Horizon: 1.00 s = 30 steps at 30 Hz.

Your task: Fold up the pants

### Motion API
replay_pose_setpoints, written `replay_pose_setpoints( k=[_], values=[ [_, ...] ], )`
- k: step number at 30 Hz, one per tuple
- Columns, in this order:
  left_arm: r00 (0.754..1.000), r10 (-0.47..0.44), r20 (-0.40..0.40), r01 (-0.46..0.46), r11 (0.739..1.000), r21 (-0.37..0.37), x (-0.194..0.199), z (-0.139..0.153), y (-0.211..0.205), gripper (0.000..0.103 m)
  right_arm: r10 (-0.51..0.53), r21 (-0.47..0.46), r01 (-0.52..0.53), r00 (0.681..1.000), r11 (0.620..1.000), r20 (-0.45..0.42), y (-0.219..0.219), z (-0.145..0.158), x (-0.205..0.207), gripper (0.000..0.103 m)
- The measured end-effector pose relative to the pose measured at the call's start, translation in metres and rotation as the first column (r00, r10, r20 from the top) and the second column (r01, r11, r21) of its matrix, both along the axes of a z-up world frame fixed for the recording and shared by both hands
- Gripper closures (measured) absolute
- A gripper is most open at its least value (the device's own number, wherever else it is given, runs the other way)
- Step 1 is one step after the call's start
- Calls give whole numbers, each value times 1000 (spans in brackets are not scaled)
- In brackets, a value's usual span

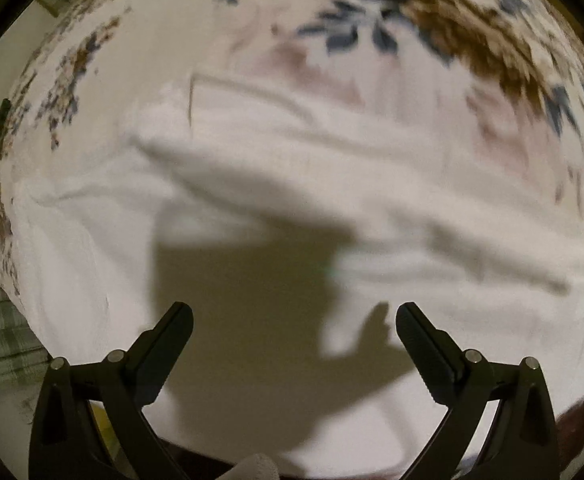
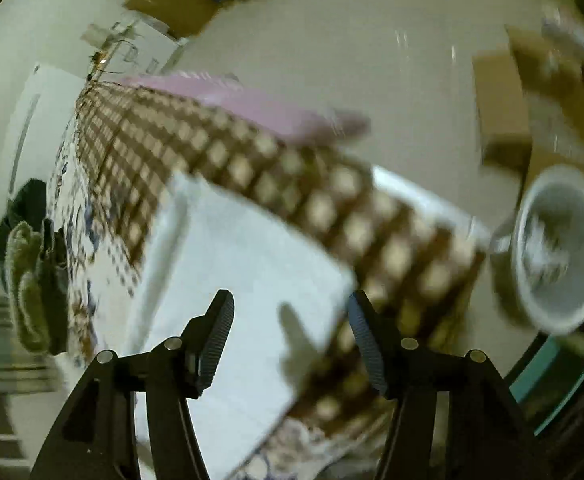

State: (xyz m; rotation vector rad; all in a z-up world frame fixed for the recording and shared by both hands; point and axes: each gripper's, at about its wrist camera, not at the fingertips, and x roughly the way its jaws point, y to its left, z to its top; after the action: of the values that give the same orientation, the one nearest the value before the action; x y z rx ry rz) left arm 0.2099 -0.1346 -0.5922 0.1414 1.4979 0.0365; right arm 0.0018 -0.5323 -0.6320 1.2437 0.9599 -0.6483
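No readable text, label, brand, number or sign found in either view. Both views motion-blurred. Only prints noted: blue-and-brown leaf pattern on bed cover, brown-and-cream check on cloth — pattern only, no lettering. White pants plain, no tag or logo made out. White bucket bears no legible marking.

Counted: one pair of white pants, two hand-held grippers, one white bucket, one pink mat.
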Motion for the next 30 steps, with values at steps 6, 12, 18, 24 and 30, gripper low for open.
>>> replay_pose_setpoints(
  k=[6,12,18,24,30],
  values=[
    [994,59,-90,-59,998,1,-7,-26,38,0,-138,117,105,937,988,320,11,-40,-8,41],
    [989,93,-113,-98,994,-45,8,-34,57,0,-108,151,51,910,987,401,14,-60,27,51],
    [995,73,-73,-74,997,-15,25,-26,62,0,-33,-31,41,974,999,224,25,-32,50,96],
    [997,76,-27,-76,997,-5,34,-11,75,0,167,-352,-187,982,917,-88,64,21,95,97],
    [995,101,10,-101,995,-23,46,9,116,0,275,-530,-408,909,744,-314,120,57,138,98]
  ],
)
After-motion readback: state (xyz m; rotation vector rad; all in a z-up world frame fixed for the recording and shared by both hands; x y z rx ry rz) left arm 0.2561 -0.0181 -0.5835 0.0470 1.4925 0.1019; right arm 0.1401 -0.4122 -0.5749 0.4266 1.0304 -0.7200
